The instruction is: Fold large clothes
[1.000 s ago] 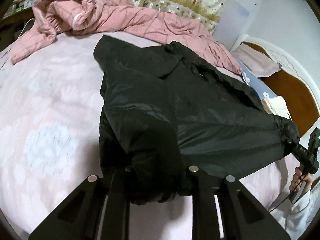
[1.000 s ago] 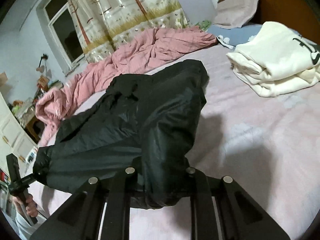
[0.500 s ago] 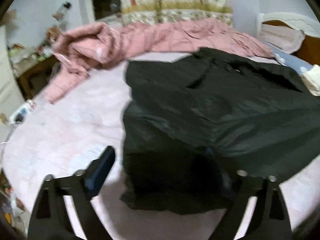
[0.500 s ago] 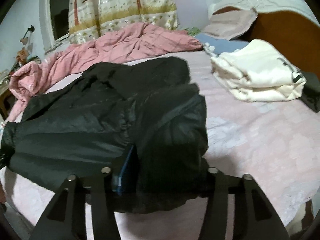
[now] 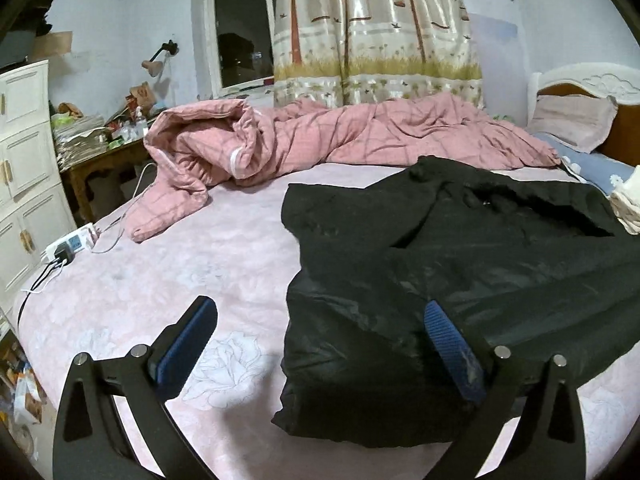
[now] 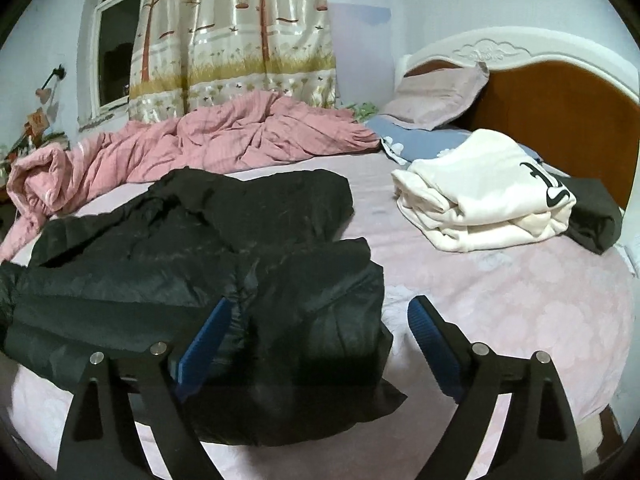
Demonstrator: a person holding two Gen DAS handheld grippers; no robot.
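Observation:
A large black jacket (image 5: 460, 264) lies spread on the pink bed sheet (image 5: 180, 280), its near edge folded over; it also shows in the right wrist view (image 6: 192, 264). My left gripper (image 5: 320, 340) is open and empty, just above the jacket's near left corner, blue pads apart. My right gripper (image 6: 320, 340) is open and empty above the jacket's near right corner, which lies between and below its fingers.
A crumpled pink quilt (image 5: 320, 140) lies along the far side of the bed. A folded white garment (image 6: 488, 200) and a dark one (image 6: 592, 216) sit near the headboard (image 6: 560, 92). A power strip (image 5: 68, 248) with cables rests at the bed's left edge.
Both grippers were shut on the jacket's near corners and held it up. They have let go and opened, and the jacket now lies on the bed.

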